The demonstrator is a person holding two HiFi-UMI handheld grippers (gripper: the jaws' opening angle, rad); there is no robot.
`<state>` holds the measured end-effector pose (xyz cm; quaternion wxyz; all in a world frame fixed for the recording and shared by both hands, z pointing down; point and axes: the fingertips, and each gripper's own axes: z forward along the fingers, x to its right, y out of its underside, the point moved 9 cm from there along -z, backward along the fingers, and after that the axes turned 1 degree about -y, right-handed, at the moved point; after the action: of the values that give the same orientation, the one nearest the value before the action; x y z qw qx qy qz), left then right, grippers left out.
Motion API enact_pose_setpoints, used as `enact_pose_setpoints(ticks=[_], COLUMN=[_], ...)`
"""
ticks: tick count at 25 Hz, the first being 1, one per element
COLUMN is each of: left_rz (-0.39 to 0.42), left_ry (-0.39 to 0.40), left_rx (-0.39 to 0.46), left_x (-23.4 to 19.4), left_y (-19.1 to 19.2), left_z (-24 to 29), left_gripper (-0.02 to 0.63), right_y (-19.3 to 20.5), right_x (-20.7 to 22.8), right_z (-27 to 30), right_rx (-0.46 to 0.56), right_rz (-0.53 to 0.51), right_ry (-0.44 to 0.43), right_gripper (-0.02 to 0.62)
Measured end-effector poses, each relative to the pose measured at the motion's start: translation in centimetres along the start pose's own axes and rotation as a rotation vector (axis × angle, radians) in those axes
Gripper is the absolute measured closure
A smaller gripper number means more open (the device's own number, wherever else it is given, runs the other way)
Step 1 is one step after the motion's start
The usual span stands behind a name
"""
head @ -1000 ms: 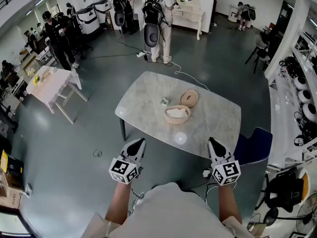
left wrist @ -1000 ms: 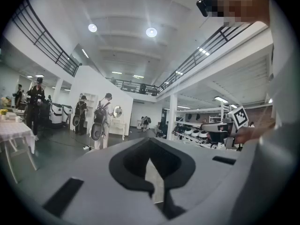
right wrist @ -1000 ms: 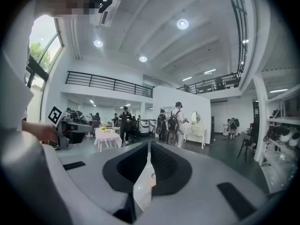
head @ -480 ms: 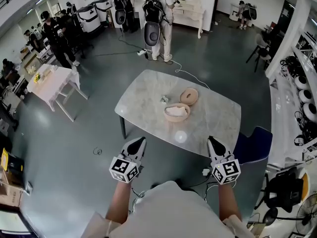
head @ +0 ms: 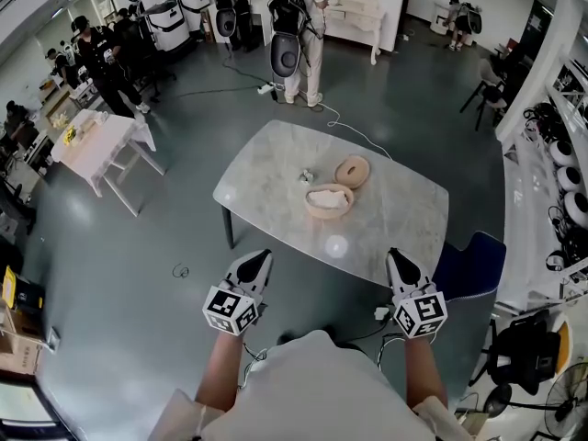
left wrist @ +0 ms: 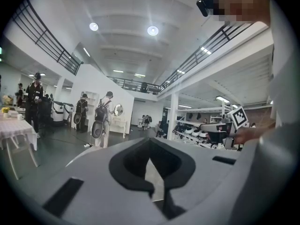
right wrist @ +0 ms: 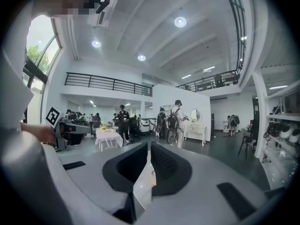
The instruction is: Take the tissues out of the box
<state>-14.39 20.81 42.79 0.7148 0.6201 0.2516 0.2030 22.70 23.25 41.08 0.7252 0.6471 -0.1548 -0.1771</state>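
Observation:
A round wooden tissue box (head: 328,201) with white tissue showing in its open top stands mid-table on the marble table (head: 276,182). Its round lid (head: 352,170) lies just behind it, and a small crumpled piece (head: 304,175) lies to the lid's left. Both grippers hover over the floor short of the table's near edge, well apart from the box. My left gripper (head: 261,256) (left wrist: 149,144) is shut with nothing in it. The right gripper (head: 396,256) (right wrist: 150,146) is likewise shut and empty. Both point roughly level toward the table.
A blue chair (head: 470,266) stands at the table's near right corner. A small white table (head: 96,145) is at the far left. People with backpacks (head: 294,26) stand beyond the table. Shelving (head: 560,182) runs along the right wall. A cable (head: 340,122) lies on the floor.
Neither gripper has moved or opened. Only the head view has shifted a little, so the table sits slightly higher in the picture.

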Motion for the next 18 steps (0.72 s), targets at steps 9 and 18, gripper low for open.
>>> enact_pose_setpoints(ticks=[9,18], left_rz=[0.0,-0.001], left_ry=[-0.012,-0.031], left_rx=[-0.019,-0.035], left_x=[0.6,2.0], left_y=[0.5,0.6], left_z=[0.4,1.7], left_gripper=[0.598,0.598], right_y=[1.0,1.7], right_x=[0.8,3.0], right_z=[0.0,0.1], right_rx=[-0.024,-0.027], right_rz=[0.016,0.036], right_ry=[-0.002,-0.027], right_gripper=[0.548,0.548])
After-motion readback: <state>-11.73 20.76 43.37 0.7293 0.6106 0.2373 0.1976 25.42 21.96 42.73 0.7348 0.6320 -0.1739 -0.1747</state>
